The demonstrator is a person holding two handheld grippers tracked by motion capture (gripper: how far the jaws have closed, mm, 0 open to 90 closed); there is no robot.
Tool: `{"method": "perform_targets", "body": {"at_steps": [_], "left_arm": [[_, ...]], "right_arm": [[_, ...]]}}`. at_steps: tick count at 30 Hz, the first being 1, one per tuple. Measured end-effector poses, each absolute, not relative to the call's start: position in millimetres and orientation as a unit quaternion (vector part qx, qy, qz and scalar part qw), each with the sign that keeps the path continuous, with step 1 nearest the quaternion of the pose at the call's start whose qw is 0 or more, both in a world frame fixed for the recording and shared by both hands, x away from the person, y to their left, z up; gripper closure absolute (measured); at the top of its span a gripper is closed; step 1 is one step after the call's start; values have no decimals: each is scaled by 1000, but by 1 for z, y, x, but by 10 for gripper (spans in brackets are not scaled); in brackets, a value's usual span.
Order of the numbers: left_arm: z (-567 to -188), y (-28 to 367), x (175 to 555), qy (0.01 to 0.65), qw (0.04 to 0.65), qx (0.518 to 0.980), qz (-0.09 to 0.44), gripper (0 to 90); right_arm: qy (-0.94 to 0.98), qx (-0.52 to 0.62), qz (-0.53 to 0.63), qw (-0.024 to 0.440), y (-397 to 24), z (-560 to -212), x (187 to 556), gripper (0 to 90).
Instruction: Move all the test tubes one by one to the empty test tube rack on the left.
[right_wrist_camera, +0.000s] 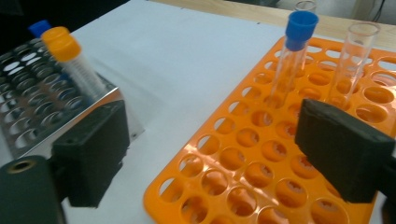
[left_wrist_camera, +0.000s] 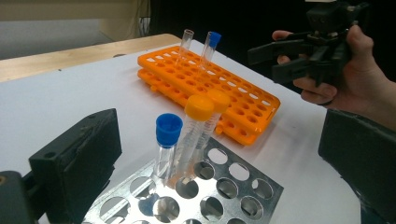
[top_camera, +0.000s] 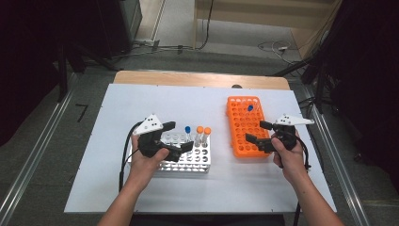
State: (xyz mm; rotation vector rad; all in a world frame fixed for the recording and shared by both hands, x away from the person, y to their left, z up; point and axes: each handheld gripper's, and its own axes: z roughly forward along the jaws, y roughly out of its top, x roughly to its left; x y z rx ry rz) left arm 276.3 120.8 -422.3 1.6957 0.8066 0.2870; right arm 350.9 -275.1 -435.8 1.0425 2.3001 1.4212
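We judged the work to be moving capped tubes from the metal rack (top_camera: 188, 160) to the orange rack (top_camera: 244, 126), and this moment to fall between transfers: neither gripper carried anything.

Nearest us, toward the table's (top_camera: 141, 101) front edge, our left gripper (top_camera: 181, 137) hovered over the metal rack with its jaws spread fully wide and nothing between them. In the left gripper view the blue-capped tube (left_wrist_camera: 166, 147) stood upright in that rack just ahead of the gap, closer to the left jaw, untouched, with the two orange-capped tubes (left_wrist_camera: 200, 126) right behind it, side by side. We took the next move to call for easing the left gripper forward until the jaws straddled the blue-capped tube below its cap, then closing without knocking the orange-capped neighbours.

Our right gripper (top_camera: 257, 132) hung over the near right part of the orange rack, its jaws wide but not at their widest, empty. Farther back, toward the rack's far edge, a second blue-capped tube (right_wrist_camera: 293, 56) already stood seated, with an open clear tube (right_wrist_camera: 351, 60) just beside it, both apart from the right gripper's jaws.
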Motion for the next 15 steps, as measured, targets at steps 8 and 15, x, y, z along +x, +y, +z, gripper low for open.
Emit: {"method": "perform_targets", "body": {"at_steps": [8, 15], "left_arm": [[-424, 122, 277, 347, 582, 726, 122, 0], [-423, 121, 276, 348, 582, 725, 121, 0]], "right_arm": [[778, 375, 483, 140, -275, -443, 374, 244], [779, 397, 467, 128, -277, -446, 394, 328]]}}
